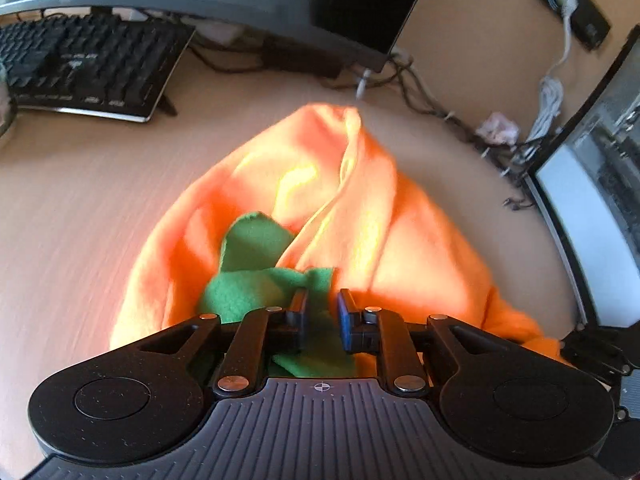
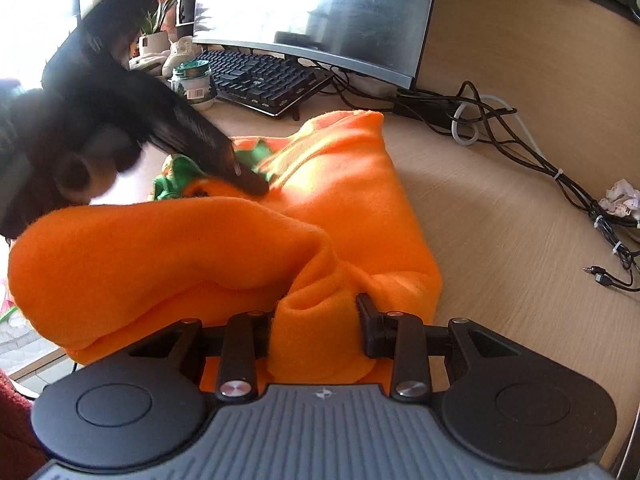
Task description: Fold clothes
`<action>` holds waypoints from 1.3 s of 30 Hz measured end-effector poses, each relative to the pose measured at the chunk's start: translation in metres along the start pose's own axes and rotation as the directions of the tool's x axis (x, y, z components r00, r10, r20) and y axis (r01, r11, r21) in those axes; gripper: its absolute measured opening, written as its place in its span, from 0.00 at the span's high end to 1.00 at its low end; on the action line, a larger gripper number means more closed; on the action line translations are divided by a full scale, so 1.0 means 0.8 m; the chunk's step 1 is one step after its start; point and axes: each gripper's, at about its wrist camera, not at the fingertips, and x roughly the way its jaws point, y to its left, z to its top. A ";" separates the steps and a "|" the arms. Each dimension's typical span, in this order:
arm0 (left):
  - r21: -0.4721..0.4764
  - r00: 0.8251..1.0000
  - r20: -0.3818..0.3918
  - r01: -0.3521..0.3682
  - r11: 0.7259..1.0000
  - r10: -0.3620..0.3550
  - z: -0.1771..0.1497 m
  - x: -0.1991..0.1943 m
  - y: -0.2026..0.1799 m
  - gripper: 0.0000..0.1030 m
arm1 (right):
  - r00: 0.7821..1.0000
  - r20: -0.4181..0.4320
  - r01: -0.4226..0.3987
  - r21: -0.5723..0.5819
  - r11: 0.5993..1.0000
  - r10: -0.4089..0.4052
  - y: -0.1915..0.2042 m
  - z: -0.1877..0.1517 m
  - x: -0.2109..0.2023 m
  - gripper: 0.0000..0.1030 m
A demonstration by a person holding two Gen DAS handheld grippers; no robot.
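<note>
The orange garment (image 1: pixel 360 216) lies bunched in the middle of the pale wood surface (image 1: pixel 80 208). Behind the garment stand a black keyboard (image 1: pixel 84 68) and a dark monitor (image 2: pixel 320 8); a tangle of cables (image 2: pixel 520 148) runs to its right. The left hand-held gripper (image 1: pixel 322 300) is pinched nearly shut on the garment's green trim (image 1: pixel 256 280). The right hand-held gripper (image 2: pixel 318 308) is clamped on a thick orange fold at the garment's near edge.
</note>
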 end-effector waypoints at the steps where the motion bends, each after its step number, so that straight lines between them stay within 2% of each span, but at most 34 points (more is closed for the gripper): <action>1: -0.039 0.999 -0.001 0.036 0.999 -0.036 0.004 -0.004 0.008 0.74 | 1.000 -0.005 0.000 -0.005 1.000 0.000 0.001 0.000 -0.001 0.68; 3: -0.111 0.994 0.018 0.112 0.987 -0.111 0.011 -0.018 0.024 0.47 | 1.000 -0.015 0.000 -0.014 1.000 0.000 0.002 0.000 -0.003 0.65; 4: -0.108 0.990 0.055 0.136 0.985 -0.131 0.013 -0.033 0.028 0.43 | 1.000 -0.019 -0.001 -0.017 1.000 0.001 0.003 0.001 -0.004 0.65; 6: -0.070 0.980 0.125 0.162 0.984 -0.152 0.016 -0.066 0.032 0.24 | 1.000 -0.030 -0.007 -0.019 1.000 0.006 0.002 0.003 -0.004 0.64; 8: 0.014 0.974 0.159 0.160 0.987 -0.160 0.010 -0.099 0.027 0.22 | 0.999 -0.042 -0.020 -0.009 1.000 0.019 -0.001 0.005 -0.002 0.64; 11: 0.151 0.971 0.129 0.182 0.972 -0.202 -0.013 -0.128 0.004 0.16 | 0.996 -0.067 -0.061 0.038 0.997 0.064 -0.013 0.011 0.002 0.63; 13: 0.266 0.970 0.090 0.196 0.944 -0.227 -0.038 -0.140 -0.020 0.13 | 0.991 -0.081 -0.096 0.087 0.992 0.103 -0.024 0.015 0.005 0.62; 15: 0.371 0.965 0.037 0.228 0.900 -0.260 -0.067 -0.143 -0.048 0.08 | 0.985 -0.093 -0.131 0.143 0.981 0.145 -0.037 0.018 0.008 0.62; 18: 0.449 0.958 -0.040 0.270 0.852 -0.283 -0.094 -0.120 -0.084 0.08 | 0.973 -0.111 -0.175 0.215 0.961 0.202 -0.054 0.023 0.014 0.62; 20: 0.504 0.975 -0.040 0.208 0.838 -0.218 -0.111 -0.100 -0.100 0.10 | 0.968 -0.125 -0.186 0.225 0.957 0.217 -0.060 0.028 0.017 0.62; 21: 0.526 0.987 -0.021 0.148 0.838 -0.161 -0.115 -0.088 -0.104 0.18 | 0.968 -0.132 -0.181 0.209 0.961 0.211 -0.060 0.031 0.016 0.62; 22: 0.521 0.992 -0.013 0.115 0.846 -0.127 -0.116 -0.080 -0.103 0.22 | 0.972 -0.137 -0.166 0.181 0.969 0.192 -0.058 0.035 0.013 0.62; 23: 0.486 0.994 -0.013 0.105 0.867 -0.113 -0.113 -0.074 -0.095 0.29 | 0.975 -0.141 -0.151 0.155 0.976 0.173 -0.056 0.039 0.009 0.60; 25: 0.363 0.991 -0.015 0.128 0.923 -0.132 -0.098 -0.070 -0.067 0.32 | 0.985 -0.114 -0.118 0.104 0.988 0.129 -0.054 0.045 -0.010 0.49; 26: 0.301 0.989 -0.015 0.144 0.943 -0.147 -0.090 -0.069 -0.053 0.32 | 0.990 -0.085 -0.105 0.084 0.991 0.112 -0.054 0.048 -0.023 0.35; 27: 0.249 0.988 -0.007 0.150 0.957 -0.153 -0.084 -0.068 -0.038 0.32 | 0.994 -0.055 -0.092 0.065 0.994 0.095 -0.053 0.051 -0.036 0.25; 30: 0.222 0.994 0.047 0.088 0.971 -0.101 -0.073 -0.068 -0.019 0.33 | 1.000 0.007 -0.024 0.031 0.999 0.023 -0.055 0.058 -0.057 0.25; 32: 0.260 0.994 0.092 0.040 0.965 -0.066 -0.066 -0.073 -0.020 0.33 | 1.000 0.006 0.009 0.055 0.998 -0.010 -0.060 0.057 -0.046 0.25; 34: 0.334 0.990 0.136 -0.015 0.943 -0.032 -0.057 -0.077 -0.027 0.32 | 0.999 -0.024 0.029 0.068 0.997 -0.028 -0.061 0.054 -0.020 0.25; 38: 0.445 0.986 0.165 -0.070 0.893 -0.005 -0.026 -0.066 -0.037 0.29 | 0.994 -0.091 0.068 0.041 0.997 -0.064 -0.052 0.047 0.039 0.25; 39: 0.448 0.988 0.153 -0.067 0.892 -0.002 -0.019 -0.063 -0.035 0.29 | 0.993 -0.091 0.079 0.021 0.997 -0.077 -0.048 0.048 0.044 0.25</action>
